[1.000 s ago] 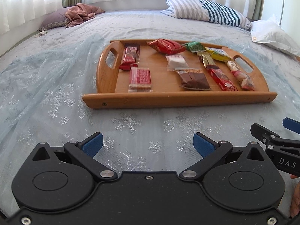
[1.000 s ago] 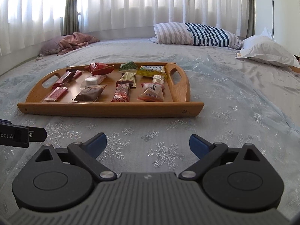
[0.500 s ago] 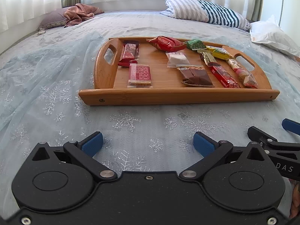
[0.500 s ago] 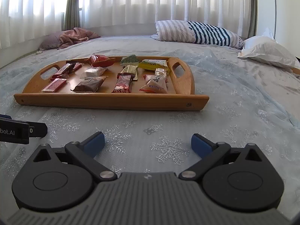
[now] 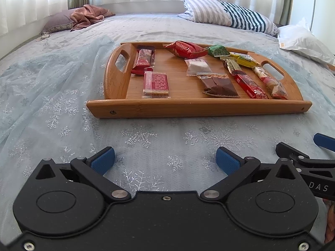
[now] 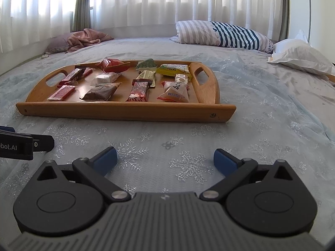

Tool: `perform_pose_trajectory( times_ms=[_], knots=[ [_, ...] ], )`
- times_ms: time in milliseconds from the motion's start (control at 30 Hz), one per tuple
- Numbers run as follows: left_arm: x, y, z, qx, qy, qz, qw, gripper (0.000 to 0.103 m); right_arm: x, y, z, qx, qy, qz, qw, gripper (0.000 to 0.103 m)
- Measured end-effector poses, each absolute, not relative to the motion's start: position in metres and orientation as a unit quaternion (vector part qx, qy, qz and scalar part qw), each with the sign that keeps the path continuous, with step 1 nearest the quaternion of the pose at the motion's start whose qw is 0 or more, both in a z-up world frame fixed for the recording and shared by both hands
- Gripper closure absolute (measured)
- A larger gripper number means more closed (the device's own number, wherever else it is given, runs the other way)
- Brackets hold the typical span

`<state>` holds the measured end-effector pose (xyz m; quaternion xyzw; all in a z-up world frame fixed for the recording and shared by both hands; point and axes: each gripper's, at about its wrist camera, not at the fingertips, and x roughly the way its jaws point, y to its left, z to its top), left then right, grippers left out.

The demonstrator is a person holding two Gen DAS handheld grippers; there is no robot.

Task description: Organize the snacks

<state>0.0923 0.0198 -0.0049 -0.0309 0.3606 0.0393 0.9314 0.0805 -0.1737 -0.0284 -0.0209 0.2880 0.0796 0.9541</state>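
A wooden tray [image 5: 196, 108] [image 6: 125, 109] with two cut-out handles rests on the bed ahead of both grippers. Several wrapped snacks lie in it: a flat red packet [image 5: 156, 82], a brown chocolate bar [image 5: 219, 84] [image 6: 100, 92], a puffy red bag [image 5: 184, 49], a green packet [image 5: 217, 50] and a white-and-red pouch [image 6: 174, 93]. My left gripper [image 5: 165, 160] is open just above the bedspread, short of the tray. The right gripper [image 6: 165, 159] is open too, nothing between its fingers. Its tip shows at the right edge of the left wrist view.
A pale blue snowflake bedspread [image 5: 62, 108] covers the bed. A striped pillow [image 6: 226, 34] and a white pillow [image 6: 301, 55] lie at the far right. A pink blanket on a purple pillow [image 5: 83, 17] sits far left. Curtains hang behind.
Both grippers have dropped lower towards the bedspread and edged closer to the tray. Both stay open. The snacks have not moved.
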Motion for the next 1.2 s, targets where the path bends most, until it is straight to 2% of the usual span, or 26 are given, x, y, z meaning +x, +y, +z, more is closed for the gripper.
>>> perform_pose_trajectory(
  times_ms=[1200],
  knots=[
    [0.0976,0.0205,-0.0061,-0.035,0.369,0.043,0.928,0.000,0.0806,-0.1732,-0.0280,-0.022,0.288,0.079,0.954,0.000]
  ],
)
